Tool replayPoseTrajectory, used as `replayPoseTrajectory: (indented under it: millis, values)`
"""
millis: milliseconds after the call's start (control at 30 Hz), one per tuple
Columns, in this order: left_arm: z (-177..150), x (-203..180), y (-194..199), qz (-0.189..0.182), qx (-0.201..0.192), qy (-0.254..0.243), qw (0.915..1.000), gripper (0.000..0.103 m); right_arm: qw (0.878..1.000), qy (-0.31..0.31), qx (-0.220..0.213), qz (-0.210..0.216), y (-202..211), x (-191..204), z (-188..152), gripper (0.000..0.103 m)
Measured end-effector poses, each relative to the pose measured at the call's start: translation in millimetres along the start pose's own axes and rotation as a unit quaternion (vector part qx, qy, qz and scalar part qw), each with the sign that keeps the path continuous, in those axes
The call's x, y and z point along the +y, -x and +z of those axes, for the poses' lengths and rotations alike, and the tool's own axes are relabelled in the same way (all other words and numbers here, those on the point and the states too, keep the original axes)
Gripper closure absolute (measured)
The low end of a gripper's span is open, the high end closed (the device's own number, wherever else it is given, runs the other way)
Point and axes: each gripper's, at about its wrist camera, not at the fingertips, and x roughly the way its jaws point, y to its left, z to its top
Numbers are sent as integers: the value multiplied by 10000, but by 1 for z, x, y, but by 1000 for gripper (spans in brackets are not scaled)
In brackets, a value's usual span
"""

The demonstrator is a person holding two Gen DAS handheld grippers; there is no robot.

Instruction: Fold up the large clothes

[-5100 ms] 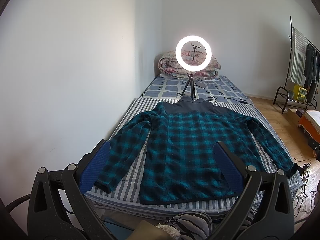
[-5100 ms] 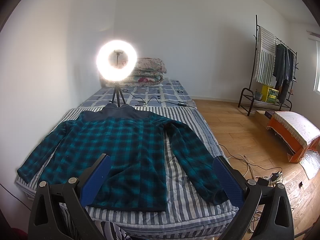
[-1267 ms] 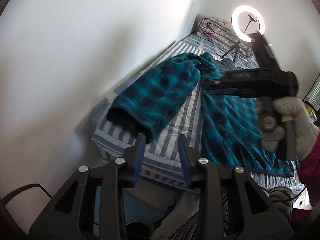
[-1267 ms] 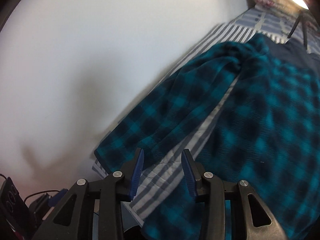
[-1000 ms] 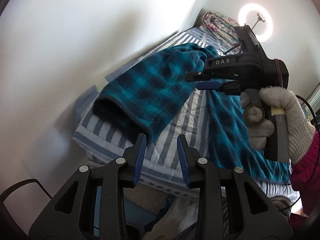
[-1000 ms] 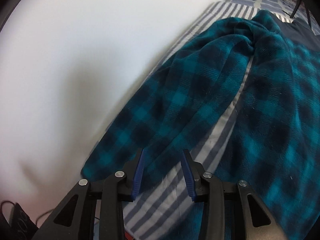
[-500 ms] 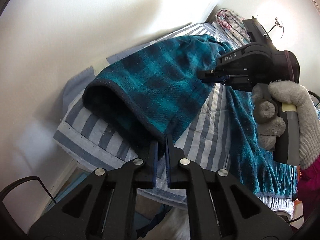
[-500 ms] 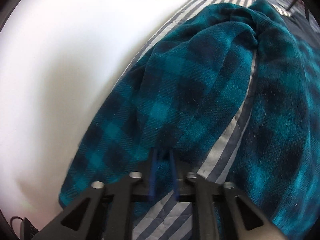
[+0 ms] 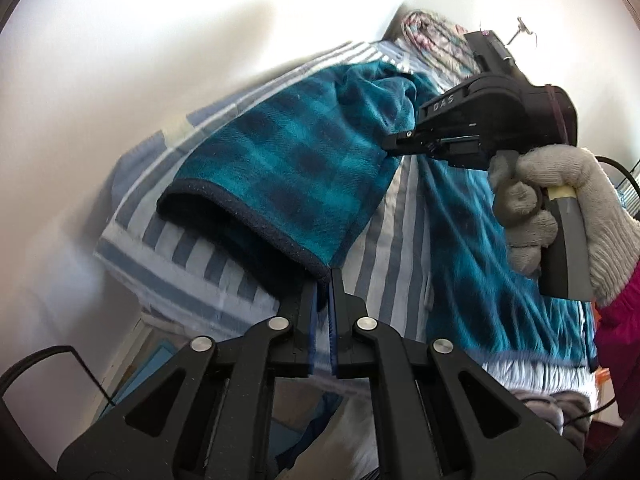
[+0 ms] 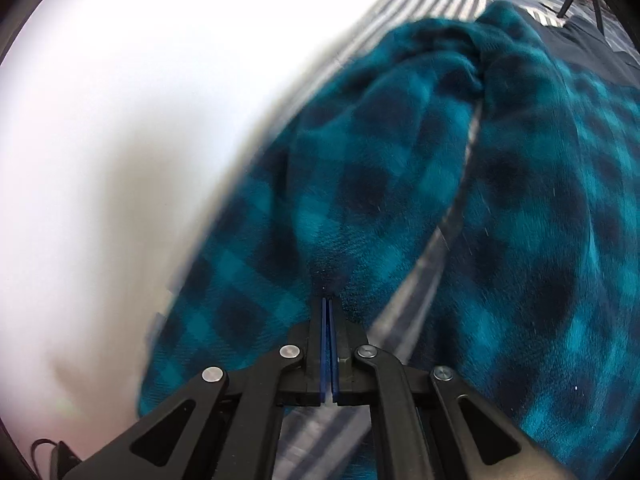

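A teal and navy plaid fleece shirt (image 9: 472,240) lies on a striped bed. Its left sleeve (image 9: 288,172) is lifted a little off the sheet, the dark cuff gaping toward me. My left gripper (image 9: 325,274) is shut on the corner of that cuff. Higher up the sleeve, my right gripper (image 9: 390,148) pinches the fabric, held by a grey-gloved hand (image 9: 560,204). In the right wrist view the right gripper (image 10: 329,300) is shut on a puckered fold of the sleeve (image 10: 360,184), with the shirt body (image 10: 560,216) to the right.
The striped bed sheet (image 9: 192,264) runs along a white wall (image 9: 120,60) on the left. A folded floral quilt (image 9: 432,36) lies at the bed's far end. A magenta sleeve (image 9: 620,312) enters at the right edge. Boxes and clutter sit below the bed's near edge.
Both grippers went from open over the sleeve to shut on it, the left at the cuff, the right mid-sleeve. The sleeve now bunches up between them.
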Motion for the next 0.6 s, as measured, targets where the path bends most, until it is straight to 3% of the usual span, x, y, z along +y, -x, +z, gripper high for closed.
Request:
replayPoseTrajectory:
  millis: [67, 133, 233, 467, 600]
  values:
    - [-2, 7, 10, 0, -30, 124, 9999, 88, 10000, 56, 2, -68, 1, -1, -4, 103]
    - [0, 14, 20, 68, -194, 246, 9995, 54, 9999, 100, 1, -107, 4, 0, -3, 103]
    - [7, 31, 34, 133, -472, 508, 9975, 48, 9995, 238, -35, -214, 14, 4, -3, 103]
    - [24, 69, 11, 174, -334, 1503, 9879, 44, 9987, 383, -2, -348, 13, 5, -6, 103]
    - [27, 79, 2, 121, -283, 1727, 9845, 44, 9987, 386, -2, -328, 13, 16, -4, 103]
